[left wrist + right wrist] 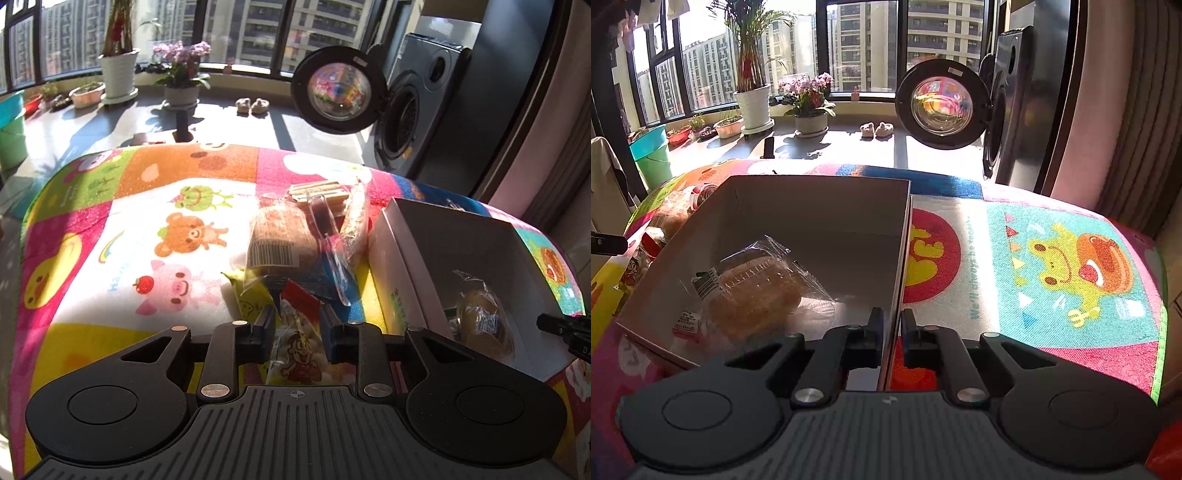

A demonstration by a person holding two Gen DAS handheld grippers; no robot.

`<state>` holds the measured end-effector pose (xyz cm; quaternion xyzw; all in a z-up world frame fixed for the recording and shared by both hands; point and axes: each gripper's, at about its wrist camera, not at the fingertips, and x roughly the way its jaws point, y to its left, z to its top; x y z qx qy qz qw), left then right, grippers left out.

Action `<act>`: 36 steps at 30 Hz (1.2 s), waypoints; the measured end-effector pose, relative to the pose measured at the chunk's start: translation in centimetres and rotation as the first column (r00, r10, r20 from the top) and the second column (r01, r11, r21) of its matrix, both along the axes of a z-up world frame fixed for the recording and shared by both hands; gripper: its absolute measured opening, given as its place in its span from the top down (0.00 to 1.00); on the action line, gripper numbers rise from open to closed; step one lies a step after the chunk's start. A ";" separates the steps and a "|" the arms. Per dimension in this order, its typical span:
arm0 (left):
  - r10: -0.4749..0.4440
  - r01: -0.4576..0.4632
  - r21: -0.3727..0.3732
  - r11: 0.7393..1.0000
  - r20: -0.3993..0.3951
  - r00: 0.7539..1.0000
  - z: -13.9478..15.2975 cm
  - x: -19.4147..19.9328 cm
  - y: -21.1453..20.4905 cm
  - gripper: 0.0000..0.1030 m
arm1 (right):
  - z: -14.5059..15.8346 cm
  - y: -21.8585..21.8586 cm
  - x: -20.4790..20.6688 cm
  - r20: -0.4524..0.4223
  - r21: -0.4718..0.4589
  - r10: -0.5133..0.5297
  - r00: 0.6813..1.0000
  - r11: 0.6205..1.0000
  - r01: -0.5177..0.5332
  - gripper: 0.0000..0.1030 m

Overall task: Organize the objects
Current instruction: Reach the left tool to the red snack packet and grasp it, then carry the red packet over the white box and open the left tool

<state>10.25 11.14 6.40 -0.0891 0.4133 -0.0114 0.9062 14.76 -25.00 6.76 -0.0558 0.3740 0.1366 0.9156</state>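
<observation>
A: How far along is the sorting, starting from what lies closest?

B: Closest, the left gripper [297, 325] has its jaws pinching a small snack packet with a cartoon figure [297, 350], at the near edge of the pile on the colourful cartoon mat [110, 258]. The right gripper [892, 332] is pressed nearly together on the side wall of the open cardboard box [903, 258], apparently steadying it.

A: And what has already gone in?

B: One wrapped bun [753, 295] lies on the box floor, near the corner; the rest of the box looks bare. So the job seems barely begun.

A: What remains outside?

B: Just beyond the gripped packet, a yellow-green packet [253, 299], then a dark round bread in clear wrap with a barcode [280, 236], a long clear sachet [334, 254], and farthest, a pack of wafer sticks [317, 192]. All sit beside the box, not in it, and likely still need moving.
</observation>
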 end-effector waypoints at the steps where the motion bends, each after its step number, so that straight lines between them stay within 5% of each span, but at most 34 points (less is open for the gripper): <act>1: -0.014 0.015 0.018 1.000 -0.016 1.000 -0.5 0.2 -0.6 0.70 | 0.0 0.1 0.1 -0.001 -0.001 0.000 1.000 1.000 0.000 0.91; 9: -0.147 0.143 0.213 0.966 0.001 0.989 -1.3 -0.5 -4.7 0.67 | 0.0 0.1 0.2 -0.005 -0.006 -0.004 1.000 1.000 0.004 0.90; 19: -0.199 0.190 0.241 0.952 0.013 0.980 0.8 -2.8 -4.7 0.83 | -0.3 0.2 0.4 -0.001 -0.006 -0.012 1.000 1.000 0.012 0.90; 30: -0.165 0.157 0.151 0.976 0.042 0.985 4.8 -5.8 -1.6 0.83 | -0.8 0.3 1.0 -0.019 0.007 -0.025 1.000 1.000 0.025 0.90; 36: -0.210 0.203 0.071 0.976 0.099 0.973 7.4 -4.4 -3.9 0.83 | -0.9 0.3 0.9 -0.019 0.006 -0.023 1.000 1.000 0.023 0.90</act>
